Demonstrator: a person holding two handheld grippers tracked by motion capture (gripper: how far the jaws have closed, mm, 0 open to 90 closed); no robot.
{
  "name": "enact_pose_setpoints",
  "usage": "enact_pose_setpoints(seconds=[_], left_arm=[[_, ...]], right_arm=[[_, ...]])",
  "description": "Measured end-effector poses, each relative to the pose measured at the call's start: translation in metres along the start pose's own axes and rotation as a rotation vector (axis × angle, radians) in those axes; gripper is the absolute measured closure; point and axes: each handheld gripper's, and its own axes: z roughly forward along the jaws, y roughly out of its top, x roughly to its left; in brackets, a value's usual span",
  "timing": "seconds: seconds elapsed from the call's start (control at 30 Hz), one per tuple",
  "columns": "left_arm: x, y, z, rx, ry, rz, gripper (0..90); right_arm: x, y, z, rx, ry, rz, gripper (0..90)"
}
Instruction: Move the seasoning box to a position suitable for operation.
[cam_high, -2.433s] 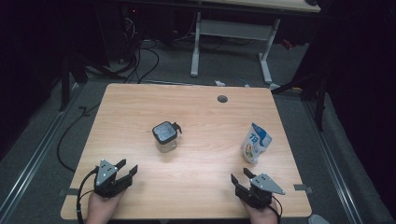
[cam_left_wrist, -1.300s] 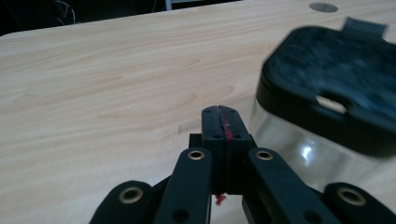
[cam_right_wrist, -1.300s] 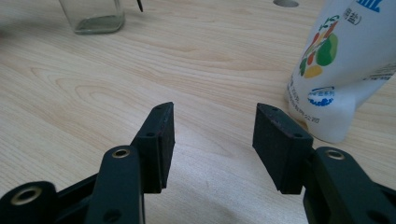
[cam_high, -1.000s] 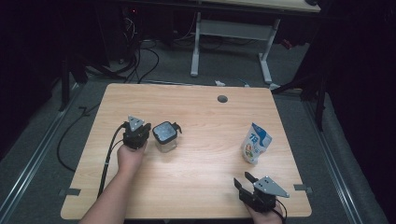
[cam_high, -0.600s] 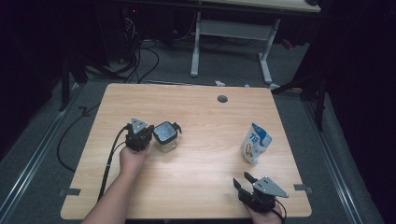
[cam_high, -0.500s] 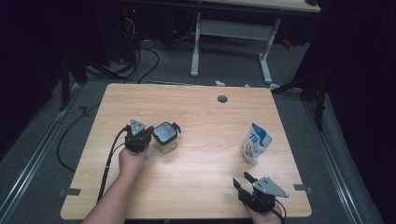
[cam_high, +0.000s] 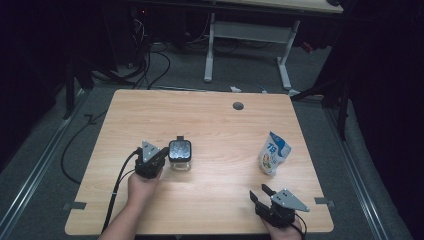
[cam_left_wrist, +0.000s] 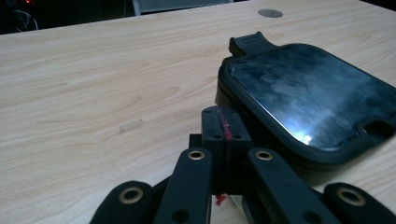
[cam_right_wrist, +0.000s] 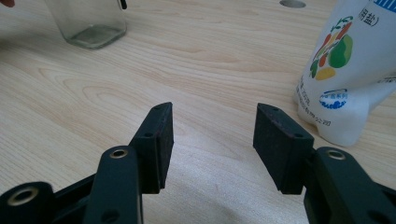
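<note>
1. The jar (cam_high: 180, 155) stands upright on the tabletop (cam_high: 215, 125), left of centre, just to the right of the left claw (cam_high: 159, 159); whether they touch I cannot tell.
2. The left claw is the nearer one by far. Its jaws are pressed together with nothing between them, the tips beside the lid (cam_left_wrist: 308, 98).
3. The right claw (cam_right_wrist: 212, 140) rests at the near right edge, jaws wide apart and empty, well apart from the jar.
4. The jar is clear glass, squarish, its axis vertical; the lid is black, glossy and smudged, with a tab (likely a clasp) on the far side.
5. A soft printed pouch (cam_high: 273, 152) stands at the right, nearer the right claw.
</note>
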Motion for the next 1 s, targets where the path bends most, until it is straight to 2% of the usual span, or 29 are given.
enact_pose_setpoints(seconds=[0.17,0.5,0.63,0.7,0.8,0.87,1.0], left_arm=[[-0.007,-0.004,-0.009,0.005,-0.016,-0.004,90.0],[-0.033,-0.014,-0.023,0.019,-0.083,-0.002,90.0],[-0.039,-0.019,-0.026,0.031,-0.104,0.003,90.0],[-0.038,-0.018,-0.026,0.028,-0.101,0.006,90.0],[-0.028,-0.012,-0.022,0.015,-0.072,0.002,90.0],[-0.019,-0.008,-0.015,0.005,-0.043,0.000,90.0],[-0.003,-0.004,0.007,0.021,0.007,0.015,90.0]], right_arm=[[0.000,0.000,0.001,0.004,0.002,-0.003,47.8],[-0.001,0.000,-0.001,-0.002,0.000,0.003,47.3],[-0.001,-0.001,-0.001,-0.001,0.001,0.008,47.3],[-0.001,-0.001,-0.001,0.001,0.003,0.006,47.3],[-0.001,-0.001,0.000,-0.001,0.001,0.004,47.3],[-0.001,-0.001,0.000,-0.002,0.002,0.002,47.3],[-0.001,-0.001,-0.001,0.000,0.003,0.014,47.5]])
